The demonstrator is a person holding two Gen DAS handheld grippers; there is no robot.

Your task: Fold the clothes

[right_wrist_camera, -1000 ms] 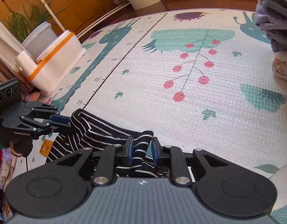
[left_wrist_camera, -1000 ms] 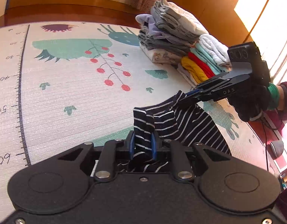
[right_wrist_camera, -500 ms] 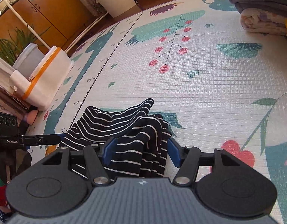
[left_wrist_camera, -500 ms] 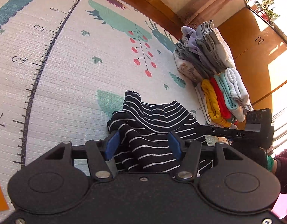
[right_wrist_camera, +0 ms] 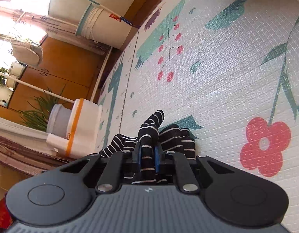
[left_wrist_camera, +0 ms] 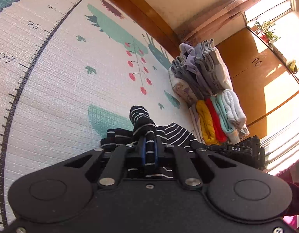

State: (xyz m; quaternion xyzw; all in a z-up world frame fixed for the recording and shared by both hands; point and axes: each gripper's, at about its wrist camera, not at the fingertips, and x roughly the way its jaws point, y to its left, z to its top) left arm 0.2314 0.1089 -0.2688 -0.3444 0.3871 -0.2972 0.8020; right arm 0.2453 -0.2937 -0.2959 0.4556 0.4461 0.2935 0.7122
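A black garment with thin white stripes [left_wrist_camera: 143, 124] lies bunched on the printed play mat [left_wrist_camera: 52, 81]. My left gripper [left_wrist_camera: 149, 151] is shut on a raised fold of it, and the fold's end sticks up past the blue pads. In the right wrist view the same striped garment [right_wrist_camera: 168, 136] is heaped low on the mat [right_wrist_camera: 227, 68]. My right gripper [right_wrist_camera: 148, 155] is shut on another fold that also pokes up beyond the fingers. The two grippers sit close together, side by side. Most of the garment is hidden under the gripper bodies.
A stack of folded grey and lilac clothes [left_wrist_camera: 203, 73] and a row of yellow, red and mint folded pieces [left_wrist_camera: 217, 116] stand at the mat's far right edge. A white bucket [right_wrist_camera: 98, 27], a white box with an orange band [right_wrist_camera: 77, 128] and potted plants [right_wrist_camera: 38, 112] line the left side.
One second ago both grippers held the garment; half a second ago both stood open over the heap. Now both are shut on new folds, lower on the mat and closer together.
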